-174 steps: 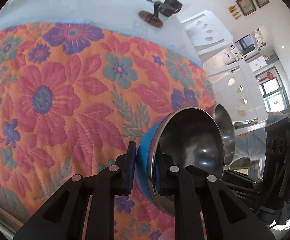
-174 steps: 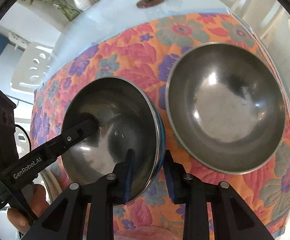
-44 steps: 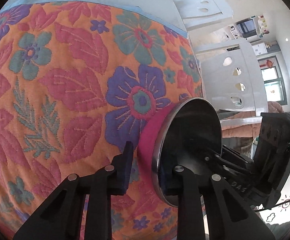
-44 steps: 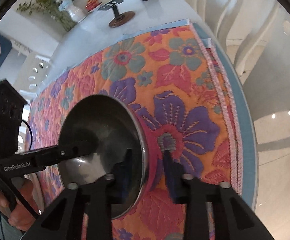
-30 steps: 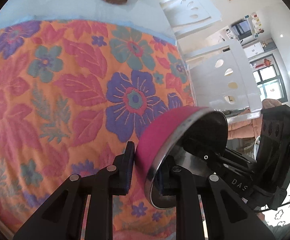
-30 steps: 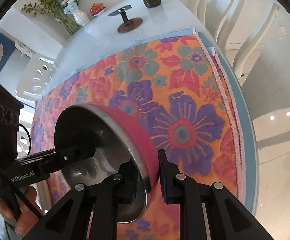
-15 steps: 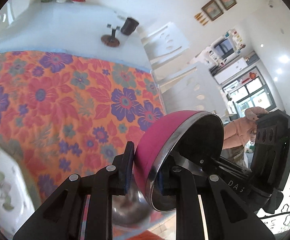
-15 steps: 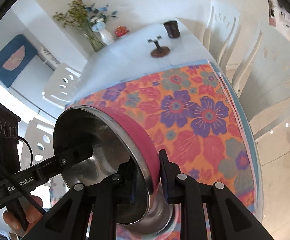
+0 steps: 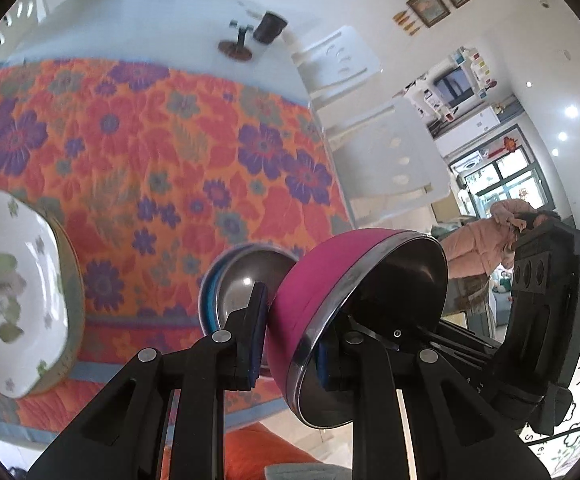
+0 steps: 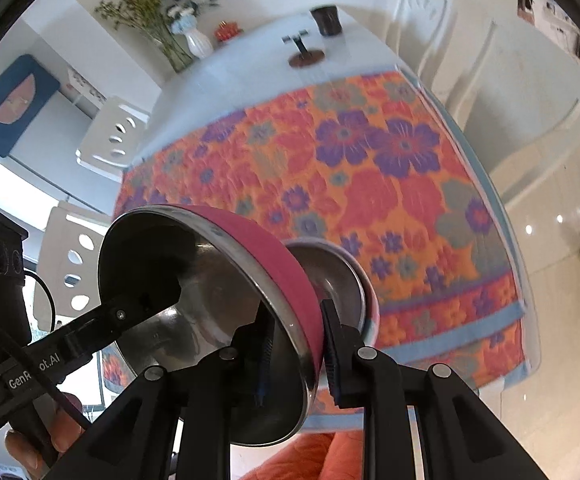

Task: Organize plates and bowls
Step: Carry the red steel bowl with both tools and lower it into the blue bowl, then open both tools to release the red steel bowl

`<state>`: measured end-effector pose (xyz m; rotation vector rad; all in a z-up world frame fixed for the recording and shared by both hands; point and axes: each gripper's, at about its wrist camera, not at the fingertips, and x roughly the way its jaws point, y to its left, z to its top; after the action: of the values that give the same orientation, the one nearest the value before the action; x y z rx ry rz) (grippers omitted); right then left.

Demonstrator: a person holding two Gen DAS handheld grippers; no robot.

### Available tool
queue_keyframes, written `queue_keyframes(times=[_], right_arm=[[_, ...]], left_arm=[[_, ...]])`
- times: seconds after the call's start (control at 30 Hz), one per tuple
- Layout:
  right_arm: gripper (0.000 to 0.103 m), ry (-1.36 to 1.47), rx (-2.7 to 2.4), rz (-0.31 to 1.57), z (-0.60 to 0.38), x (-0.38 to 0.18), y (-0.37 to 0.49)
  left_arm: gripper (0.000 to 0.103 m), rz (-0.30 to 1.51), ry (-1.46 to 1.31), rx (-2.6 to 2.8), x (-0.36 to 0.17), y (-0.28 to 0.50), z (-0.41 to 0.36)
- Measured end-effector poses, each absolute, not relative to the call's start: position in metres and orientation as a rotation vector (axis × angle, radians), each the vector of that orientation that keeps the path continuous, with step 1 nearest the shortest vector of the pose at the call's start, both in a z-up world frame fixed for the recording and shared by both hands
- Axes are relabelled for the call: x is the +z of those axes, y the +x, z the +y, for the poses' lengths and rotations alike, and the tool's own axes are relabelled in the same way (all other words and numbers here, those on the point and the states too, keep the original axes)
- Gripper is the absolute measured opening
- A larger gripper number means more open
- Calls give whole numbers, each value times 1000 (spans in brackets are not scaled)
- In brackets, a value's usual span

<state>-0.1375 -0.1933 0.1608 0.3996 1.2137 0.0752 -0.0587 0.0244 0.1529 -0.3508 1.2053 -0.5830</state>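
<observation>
1. At the far left of the left wrist view, a white plate (image 9: 14,300) with a wavy rim and small green flower prints lies on the floral cloth (image 9: 162,148). It has only come into view in the last half second, as both hands carry their load up and away from the cloth's far right corner.
2. Nearer the middle, a steel bowl with a blue outside (image 9: 242,280) rests near the cloth's front edge, its polished hollow catching a highlight. It was set down there a few seconds ago.
3. The left gripper (image 9: 290,328) clenches one rim of the pink bowl (image 9: 321,276), one pad on the matte pink outside, the other within the dark steel hollow.
4. The right gripper (image 10: 295,344) clamps the opposite rim of the same bowl, now lifted clear and tilted in the air just above the blue one.
5. I judge this means the next step is nesting: the pink bowl looks round and slightly smaller, so it should seat inside.
6. The cloth is quilted and soft; steel rims are smooth and may slip.
</observation>
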Motion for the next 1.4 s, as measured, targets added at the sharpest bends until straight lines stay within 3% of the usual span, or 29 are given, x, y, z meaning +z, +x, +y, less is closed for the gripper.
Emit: queue_keyframes(times=[0.5,1.03,1.4], right_arm=[[23,434,96,1408,-214,89,-120],[23,411,153,1383,-220,100,-116],[23,417,172,1393,-220,96,-126]], left_arm=[[17,1332,-225,-499,98,-58,-5],[22,1261,-178,-412,114,-53,19],[22,1294,-237,-425,98,-63,23]])
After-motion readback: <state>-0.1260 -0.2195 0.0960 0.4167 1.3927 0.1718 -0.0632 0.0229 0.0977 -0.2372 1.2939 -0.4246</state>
